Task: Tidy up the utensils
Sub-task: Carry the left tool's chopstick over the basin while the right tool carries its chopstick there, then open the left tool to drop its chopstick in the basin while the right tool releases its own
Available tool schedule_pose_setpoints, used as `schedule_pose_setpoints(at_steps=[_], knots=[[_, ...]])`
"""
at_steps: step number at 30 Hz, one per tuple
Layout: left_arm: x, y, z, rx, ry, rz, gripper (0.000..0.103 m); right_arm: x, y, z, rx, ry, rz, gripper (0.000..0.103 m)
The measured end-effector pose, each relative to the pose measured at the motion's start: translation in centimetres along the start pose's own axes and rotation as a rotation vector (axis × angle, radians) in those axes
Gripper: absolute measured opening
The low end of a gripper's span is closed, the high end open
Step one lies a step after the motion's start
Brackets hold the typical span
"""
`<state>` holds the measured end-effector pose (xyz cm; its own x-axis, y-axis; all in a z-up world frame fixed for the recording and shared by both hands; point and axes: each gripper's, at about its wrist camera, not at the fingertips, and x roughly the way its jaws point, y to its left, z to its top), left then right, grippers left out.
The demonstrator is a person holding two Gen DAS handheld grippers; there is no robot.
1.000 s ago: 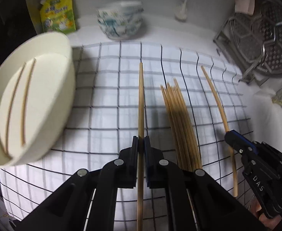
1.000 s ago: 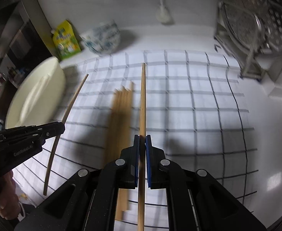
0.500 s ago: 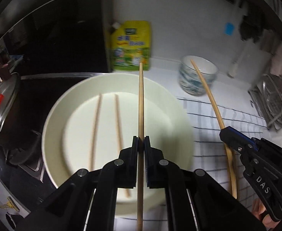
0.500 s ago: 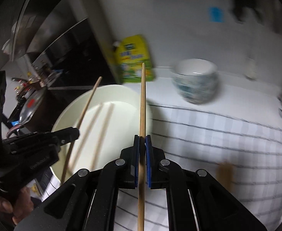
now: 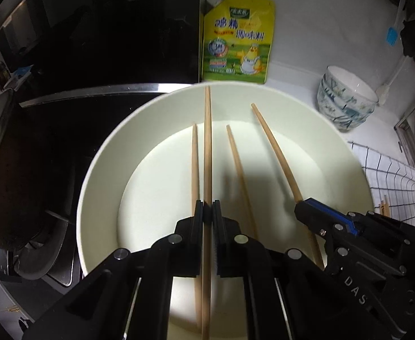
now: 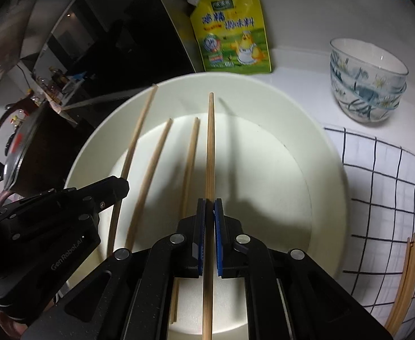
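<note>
The left gripper (image 6: 122,185) carries the white lettering "GenRobot.AI" along its black body. The right gripper (image 5: 302,209) shows the letters "DAS" on its arm. A yellow pouch (image 5: 237,42) bears printed Chinese characters and a cartoon chick.

Dim fisheye views with dark corners; bright glare on the cream basin (image 5: 100,170), soft shadows, slight blur.

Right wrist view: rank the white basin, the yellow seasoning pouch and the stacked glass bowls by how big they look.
1. white basin, by far the largest.
2. and 3. yellow seasoning pouch and stacked glass bowls look alike; no ranking.
</note>
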<state>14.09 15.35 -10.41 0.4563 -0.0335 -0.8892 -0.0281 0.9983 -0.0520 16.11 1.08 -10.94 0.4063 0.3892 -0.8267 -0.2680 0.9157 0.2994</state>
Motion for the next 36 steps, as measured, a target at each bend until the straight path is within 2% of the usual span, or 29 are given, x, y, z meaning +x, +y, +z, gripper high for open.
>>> schedule_pose_setpoints(at_steps=[5, 6, 8, 10, 12, 23, 36], knots=[[0.6, 0.8, -0.2, -0.007, 0.015, -0.017, 0.011, 0.2, -0.5, -0.1, 0.021, 0.003, -0.028, 0.007], [0.6, 1.0, -0.2, -0.011, 0.017, -0.021, 0.017, 0.1, -0.6, -0.1, 0.024, 0.0, -0.03, 0.007], [0.4, 1.2, -0.2, -0.018, 0.013, -0.023, 0.027, -0.6, -0.6, -0.2, 0.027, -0.025, -0.047, 0.018], [0.0, 1.3, -0.2, -0.023, 0.002, -0.02, 0.041, -1.3, -0.4, -0.2, 0.02, -0.045, -0.064, 0.019], [-0.4, 1.5, -0.2, -0.029, -0.01, -0.019, 0.047, -1.6, -0.2, -0.1, 0.017, -0.053, -0.07, 0.019], [-3.2, 1.4, -0.8, -0.037, -0.032, -0.016, 0.05, -4.8, 0.2, -1.7, -0.005, -0.075, -0.081, 0.019], [-7.7, -0.7, -2.3, -0.036, -0.089, 0.005, 0.057, -9.8, -0.4, -4.3, -0.031, -0.123, -0.068, 0.022]])
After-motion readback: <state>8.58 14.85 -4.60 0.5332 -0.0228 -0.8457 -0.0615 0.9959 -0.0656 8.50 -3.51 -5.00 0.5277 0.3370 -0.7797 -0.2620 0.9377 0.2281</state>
